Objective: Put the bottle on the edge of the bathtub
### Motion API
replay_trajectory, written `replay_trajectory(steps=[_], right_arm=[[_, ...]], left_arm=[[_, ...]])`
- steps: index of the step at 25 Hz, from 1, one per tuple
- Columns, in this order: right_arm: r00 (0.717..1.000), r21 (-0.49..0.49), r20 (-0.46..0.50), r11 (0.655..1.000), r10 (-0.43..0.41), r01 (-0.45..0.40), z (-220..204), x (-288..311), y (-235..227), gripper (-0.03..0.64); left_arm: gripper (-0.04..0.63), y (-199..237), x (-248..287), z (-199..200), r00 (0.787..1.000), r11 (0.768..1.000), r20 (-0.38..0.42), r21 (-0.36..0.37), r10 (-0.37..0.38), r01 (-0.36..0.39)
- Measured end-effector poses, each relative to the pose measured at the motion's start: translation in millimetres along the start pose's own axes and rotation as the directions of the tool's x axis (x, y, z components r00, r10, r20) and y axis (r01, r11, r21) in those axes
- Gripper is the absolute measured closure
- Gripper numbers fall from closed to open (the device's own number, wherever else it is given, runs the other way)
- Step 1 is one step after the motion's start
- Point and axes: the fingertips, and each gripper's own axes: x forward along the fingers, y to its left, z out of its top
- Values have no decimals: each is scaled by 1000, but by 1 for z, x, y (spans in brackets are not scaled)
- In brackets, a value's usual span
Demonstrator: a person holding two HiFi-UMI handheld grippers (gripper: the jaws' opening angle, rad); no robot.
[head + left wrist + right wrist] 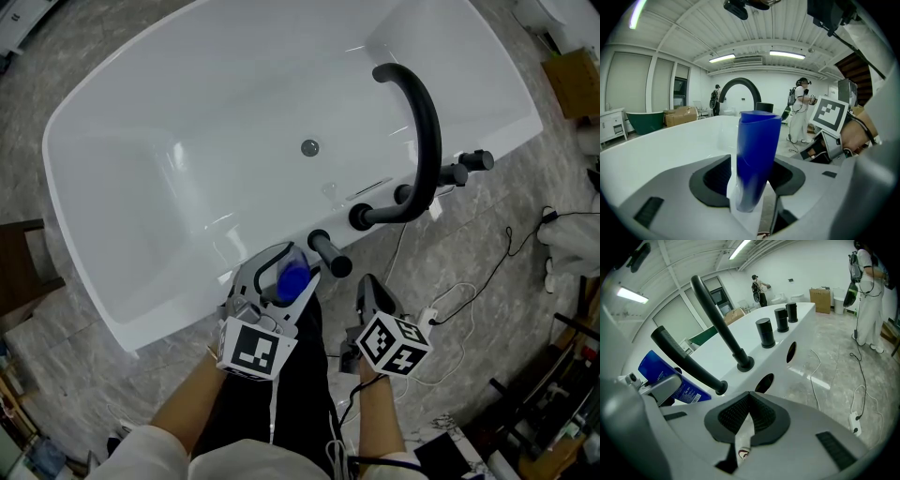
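Note:
The blue bottle (292,278) (757,159) stands upright at the near rim of the white bathtub (178,302), just left of the black taps. My left gripper (281,274) (750,176) is around it, open: the black pads flank the bottle with a little room on each side. The jaws hide its base. In the right gripper view the bottle (665,376) shows at the left, behind the left gripper. My right gripper (371,296) (749,414) hangs over the floor beside the tub, shut, pads together with nothing in them.
A black arched spout (424,122) (717,319), a black hand shower (689,364) and black knobs (328,253) (765,333) stand on the rim right of the bottle. Cables and a power strip (450,302) lie on the grey floor. A cardboard box (572,80) is far right. People (799,112) stand beyond.

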Motion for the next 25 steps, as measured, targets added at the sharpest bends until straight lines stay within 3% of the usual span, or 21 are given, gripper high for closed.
replay_trajectory(steps=[25], right_arm=[[1000, -5, 13, 1000, 6, -6, 12, -10, 7, 591]], left_arm=[[367, -7, -7, 4, 999, 998, -10, -52, -32, 31]])
